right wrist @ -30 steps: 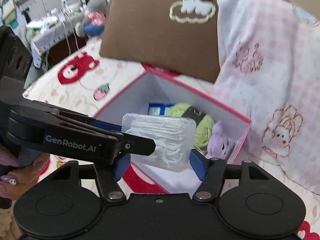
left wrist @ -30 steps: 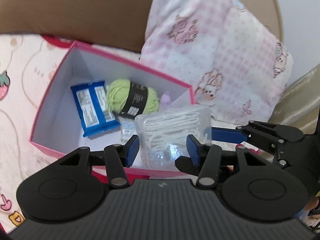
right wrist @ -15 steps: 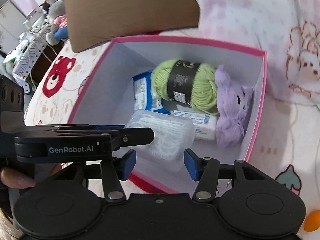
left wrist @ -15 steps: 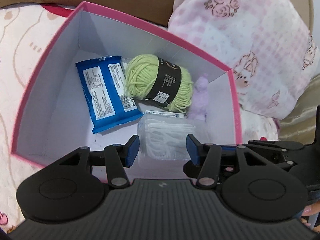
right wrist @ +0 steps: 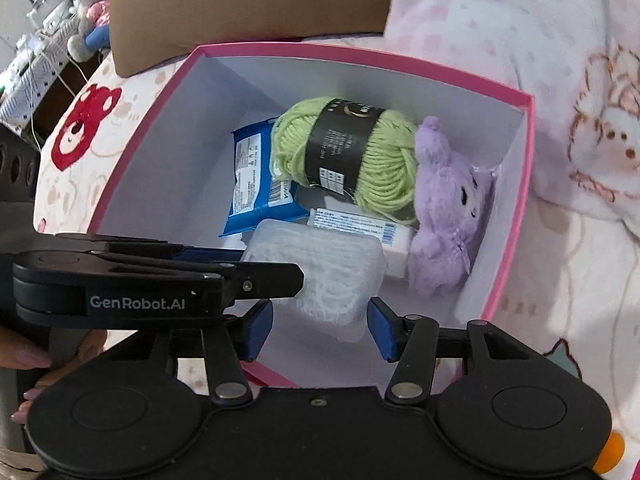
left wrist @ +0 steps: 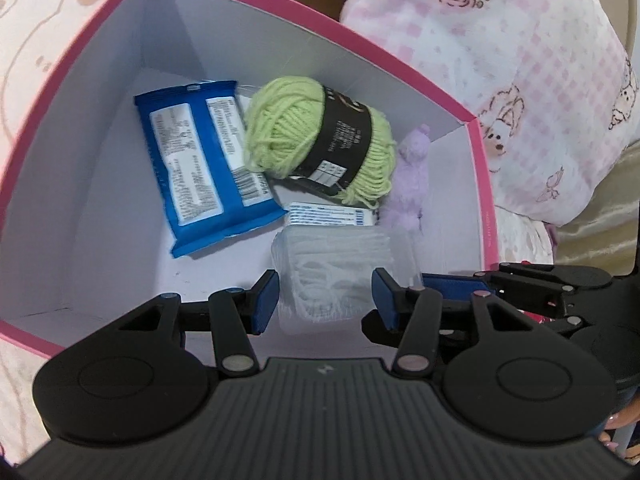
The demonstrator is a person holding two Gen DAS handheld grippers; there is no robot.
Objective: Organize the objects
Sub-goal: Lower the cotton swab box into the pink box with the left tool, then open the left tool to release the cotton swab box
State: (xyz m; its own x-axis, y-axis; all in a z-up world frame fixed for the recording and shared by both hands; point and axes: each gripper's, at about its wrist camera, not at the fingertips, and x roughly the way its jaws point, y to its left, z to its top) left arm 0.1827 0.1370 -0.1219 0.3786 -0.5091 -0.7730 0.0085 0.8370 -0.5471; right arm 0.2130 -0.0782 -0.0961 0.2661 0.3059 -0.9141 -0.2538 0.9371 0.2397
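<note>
A clear plastic box of white cotton swabs (left wrist: 334, 276) (right wrist: 316, 280) lies in the near part of a pink box (left wrist: 476, 168) (right wrist: 516, 216) with white inside walls. My left gripper (left wrist: 325, 300) and right gripper (right wrist: 320, 332) both straddle the swab box with gaps between the blue pads and its sides; both stand open. The pink box also holds a blue packet (left wrist: 200, 164) (right wrist: 256, 184), a green yarn ball (left wrist: 320, 140) (right wrist: 348, 160), a purple plush toy (left wrist: 408, 184) (right wrist: 448, 208) and a small white tube (left wrist: 332, 218) (right wrist: 360, 228).
The pink box rests on a bed sheet with bear prints (right wrist: 80, 128). A pink checked pillow (left wrist: 520, 72) lies right of the box and a brown cushion (right wrist: 240, 4) behind it. The left gripper's body (right wrist: 152, 276) crosses the right wrist view.
Both grippers carried the swab box over the rim and down into the pink box. The jaws have widened, so the swab box now lies on the box floor, let go.
</note>
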